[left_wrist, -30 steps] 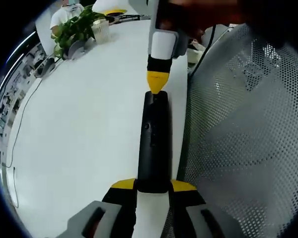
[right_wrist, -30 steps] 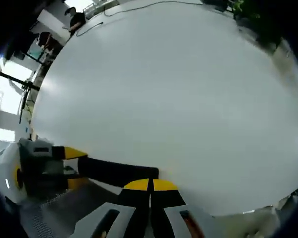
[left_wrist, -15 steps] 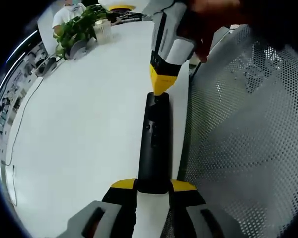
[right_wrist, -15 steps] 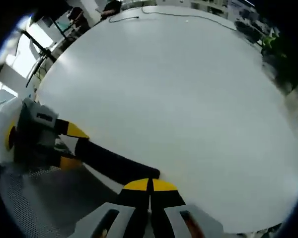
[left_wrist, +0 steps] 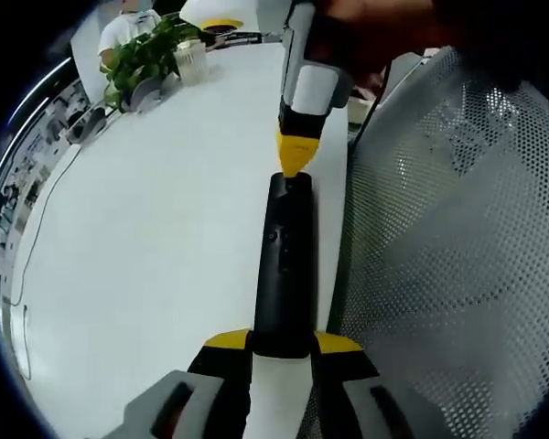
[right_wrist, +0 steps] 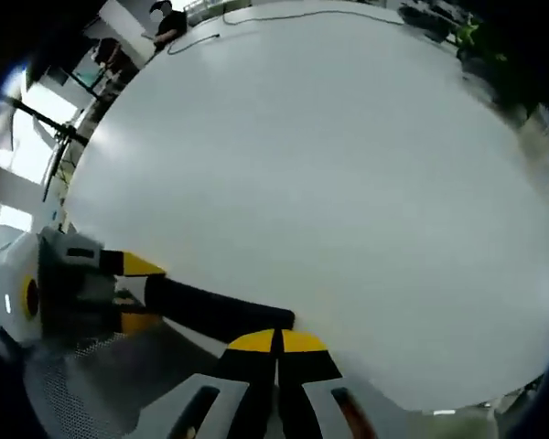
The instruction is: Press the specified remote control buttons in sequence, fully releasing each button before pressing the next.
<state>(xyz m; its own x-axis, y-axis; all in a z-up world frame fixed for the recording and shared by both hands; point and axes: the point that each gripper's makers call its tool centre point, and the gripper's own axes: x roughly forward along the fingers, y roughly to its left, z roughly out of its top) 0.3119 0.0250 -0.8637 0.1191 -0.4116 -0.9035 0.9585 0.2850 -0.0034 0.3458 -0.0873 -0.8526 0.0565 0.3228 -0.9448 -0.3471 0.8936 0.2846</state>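
Black and slim, the remote control (left_wrist: 284,265) lies lengthwise along the edge of the white table (left_wrist: 156,238), its near end clamped between the yellow-tipped jaws of the left gripper (left_wrist: 283,342). In the left gripper view, the right gripper (left_wrist: 293,163) comes down from above with its two yellow tips pressed together, and that point touches the far end of the remote. A grey perforated mesh surface (left_wrist: 448,247) sits just beside the remote on the right. A potted plant (left_wrist: 146,55) stands at the far side of the table.

In the right gripper view, the right gripper (right_wrist: 276,342) shows its jaws closed on nothing, tips meeting at the remote (right_wrist: 220,309), with the left gripper (right_wrist: 133,294) grasping the remote's other end.
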